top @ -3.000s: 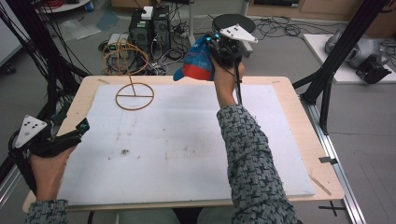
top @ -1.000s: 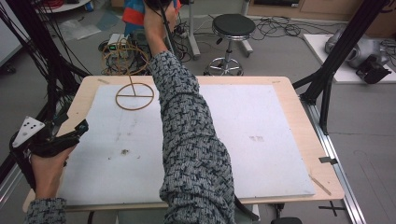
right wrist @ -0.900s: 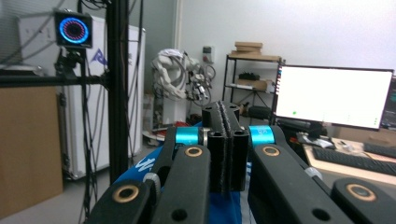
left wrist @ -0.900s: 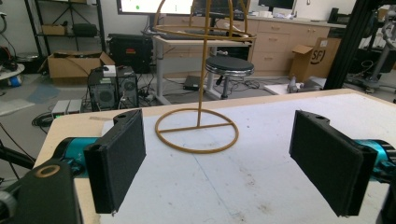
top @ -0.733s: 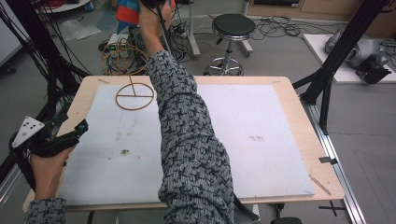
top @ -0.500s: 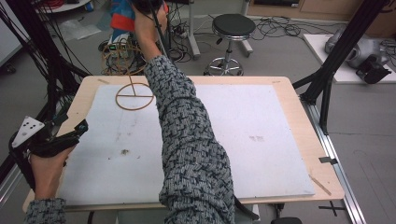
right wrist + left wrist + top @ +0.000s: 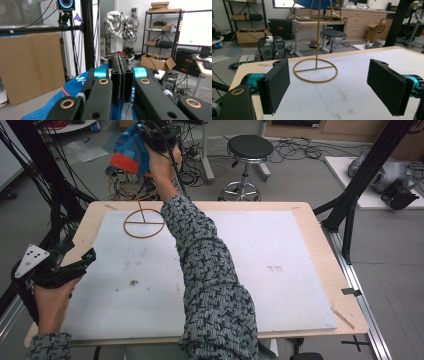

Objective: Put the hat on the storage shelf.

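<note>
Risk: blue-and-red cap (image 7: pixel 127 151), clamped in the right gripper (image 7: pixel 159 132) high beyond the table's far left, may snag or topple the wire stand (image 7: pixel 144 222). Left gripper (image 7: pixel 329 87) idle, jaws apart.

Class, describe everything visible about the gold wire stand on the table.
The gold wire stand looks like thin metal rod: a round base ring with a crossbar, a straight post rising upright from it, and a second ring with arching wires at the top. It stands at the far left of the white table mat. The top ring sits just under a blue cloth; whether they touch is unclear.
</note>
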